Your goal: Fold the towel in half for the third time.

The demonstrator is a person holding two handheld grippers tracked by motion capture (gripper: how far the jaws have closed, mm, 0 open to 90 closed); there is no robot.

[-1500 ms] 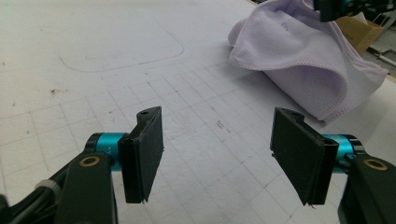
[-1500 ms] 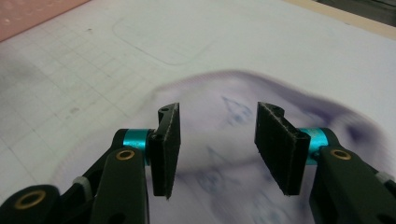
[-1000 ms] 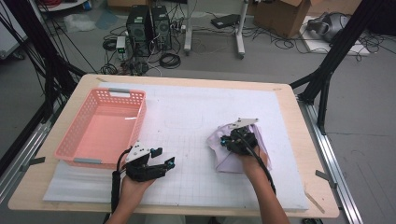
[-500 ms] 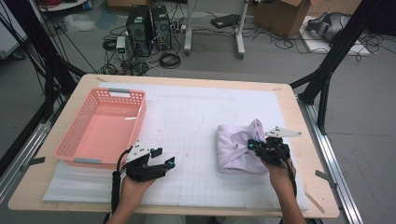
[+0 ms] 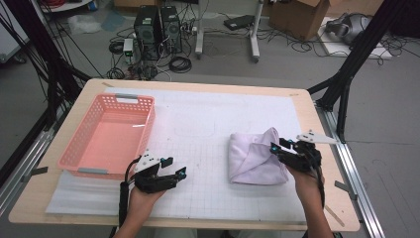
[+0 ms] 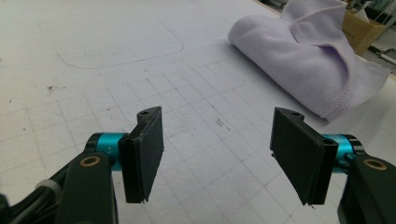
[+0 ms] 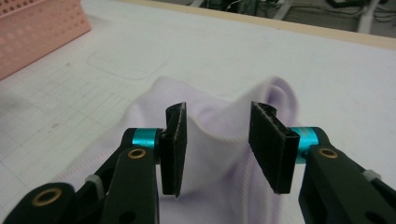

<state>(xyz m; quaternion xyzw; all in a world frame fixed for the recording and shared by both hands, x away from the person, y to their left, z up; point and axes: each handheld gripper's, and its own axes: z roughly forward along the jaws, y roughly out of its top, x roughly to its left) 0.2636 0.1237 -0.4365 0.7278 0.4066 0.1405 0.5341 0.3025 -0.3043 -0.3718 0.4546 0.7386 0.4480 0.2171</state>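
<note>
We logged the lilac cloth (image 5: 257, 159) folded roughly on the mat at right, well apart from the pink basket (image 5: 106, 134) at left; right gripper (image 5: 286, 151) spread over its right edge, nothing pinched, left gripper (image 5: 171, 176) spread & idle near-left; prob. tidying/binning still left.

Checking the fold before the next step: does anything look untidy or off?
The lilac cloth is unevenly folded: one corner sticks up by the open right gripper, which is over its right edge. Nothing else stands out.
</note>
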